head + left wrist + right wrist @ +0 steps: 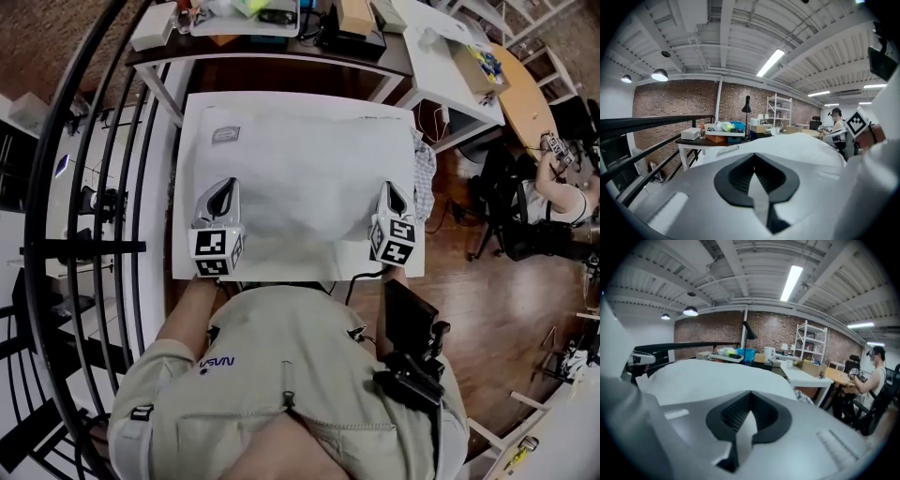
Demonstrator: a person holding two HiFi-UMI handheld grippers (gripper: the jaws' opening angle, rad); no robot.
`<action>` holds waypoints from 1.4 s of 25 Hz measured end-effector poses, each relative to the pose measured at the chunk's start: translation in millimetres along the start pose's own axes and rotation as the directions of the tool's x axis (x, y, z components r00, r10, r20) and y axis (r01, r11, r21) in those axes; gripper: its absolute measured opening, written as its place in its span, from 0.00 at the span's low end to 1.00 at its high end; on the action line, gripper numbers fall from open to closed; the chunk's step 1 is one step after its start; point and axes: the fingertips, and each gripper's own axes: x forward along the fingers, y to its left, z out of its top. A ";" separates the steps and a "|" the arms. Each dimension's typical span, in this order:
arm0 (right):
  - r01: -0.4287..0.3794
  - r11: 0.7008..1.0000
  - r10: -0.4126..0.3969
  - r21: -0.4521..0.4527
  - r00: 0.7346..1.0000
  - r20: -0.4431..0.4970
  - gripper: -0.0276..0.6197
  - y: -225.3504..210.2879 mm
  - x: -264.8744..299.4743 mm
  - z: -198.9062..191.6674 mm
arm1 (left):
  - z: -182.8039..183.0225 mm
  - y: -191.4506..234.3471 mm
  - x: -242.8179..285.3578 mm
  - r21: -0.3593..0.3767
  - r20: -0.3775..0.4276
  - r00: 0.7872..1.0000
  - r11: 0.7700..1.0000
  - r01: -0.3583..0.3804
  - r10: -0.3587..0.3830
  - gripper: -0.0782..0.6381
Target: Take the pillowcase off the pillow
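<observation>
A white pillow in its white pillowcase (300, 178) lies across the white table (185, 267), bulging toward me at its near edge. My left gripper (223, 189) sits on the near left corner of the pillow, and a strip of white pillowcase cloth (760, 206) is pinched between its black pads (740, 176). At the near right corner my right gripper (390, 192) is shut the same way, with a fold of the pillowcase (743, 437) between its pads (733, 413). The pillow's white hump (717, 376) fills the space between both grippers.
A dark desk (272, 42) with boxes and clutter stands behind the table, a white desk (441, 66) to its right. A black railing (103, 187) runs along the left. A checked cloth (424, 183) hangs off the table's right side. A person (562, 197) sits far right.
</observation>
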 end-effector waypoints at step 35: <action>-0.213 0.977 0.198 -0.002 0.905 0.375 0.05 43.0 -251.8 -15.6 | 8.8 -198.7 -207.2 0.079 0.197 0.976 0.991 -0.104 0.087 0.12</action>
